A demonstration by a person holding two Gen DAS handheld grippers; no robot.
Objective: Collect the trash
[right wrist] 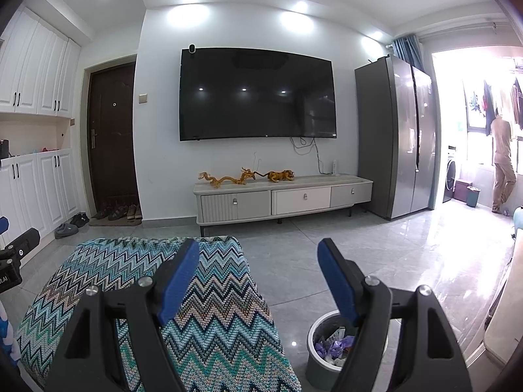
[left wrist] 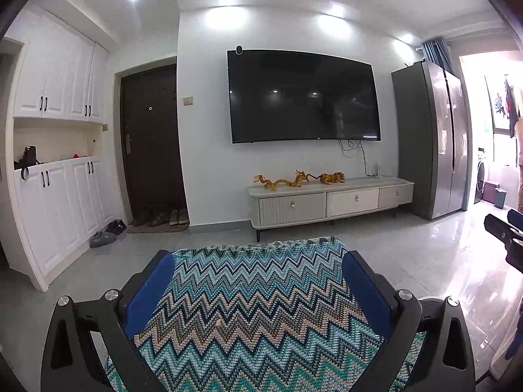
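A round grey trash bin (right wrist: 313, 352) stands on the floor at the lower right of the right wrist view, with purple and white wrappers (right wrist: 333, 348) inside. My right gripper (right wrist: 258, 258) is open and empty, held above the bin and the edge of a zigzag-patterned cover (right wrist: 212, 310). My left gripper (left wrist: 258, 261) is open and empty above the same zigzag cover (left wrist: 255, 310). The right gripper's body shows at the right edge of the left wrist view (left wrist: 506, 238). No loose trash shows on the cover.
Ahead stand a TV cabinet (right wrist: 284, 199) with dragon figures, a wall TV (right wrist: 258, 94), a fridge (right wrist: 395, 137) and a dark door (right wrist: 112, 137) with shoes. A person (right wrist: 501, 163) stands on the bright balcony beside a teal bin (right wrist: 473, 196). White cupboards (left wrist: 55, 176) line the left.
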